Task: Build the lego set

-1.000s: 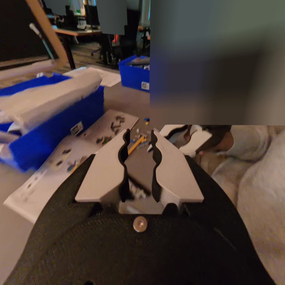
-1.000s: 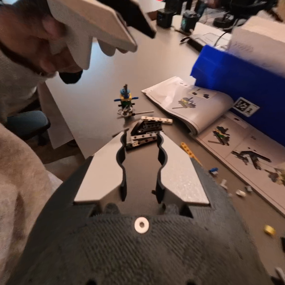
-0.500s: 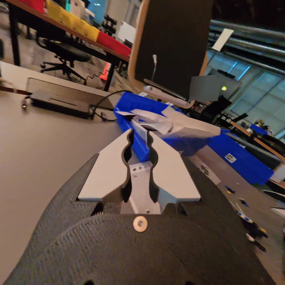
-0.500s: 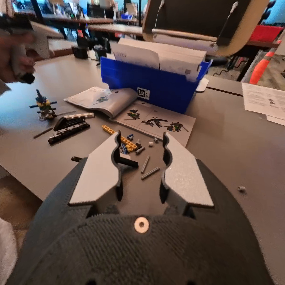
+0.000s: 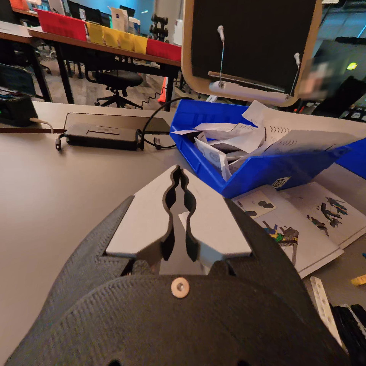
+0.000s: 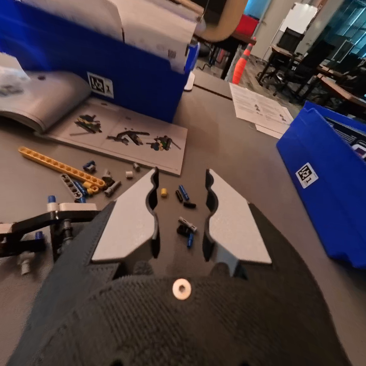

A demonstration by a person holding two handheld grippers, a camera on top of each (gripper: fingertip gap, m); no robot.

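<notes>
My right gripper (image 6: pixel 181 174) is open and empty, low over the grey table. Small loose pins lie between its fingers: a yellow bush (image 6: pixel 163 192), blue and black pins (image 6: pixel 183 193), a grey pin (image 6: pixel 187 227). A long yellow beam (image 6: pixel 59 166) and more small parts lie to the left. A partly built black and white assembly (image 6: pixel 49 217) sits at the left edge. My left gripper (image 5: pixel 179 172) is shut and empty above bare table, left of the open instruction booklet (image 5: pixel 297 221). A white beam (image 5: pixel 322 305) lies at its lower right.
A blue bin (image 5: pixel 257 172) full of paper stands behind the booklet (image 6: pixel 126 136). A second blue bin (image 6: pixel 326 178) stands at the right. A black power brick (image 5: pixel 101 136) with cable lies at the back left. Loose sheets (image 6: pixel 259 109) lie beyond. The gap from one gripper's tips to the other's is roughly 40 centimetres. It is some 20 centimetres from my left tips to the white beam (image 5: pixel 322 305).
My left gripper has closed and swung round to face the bin and booklet. My right gripper has moved right and down over the small pins, jaws opened wider.
</notes>
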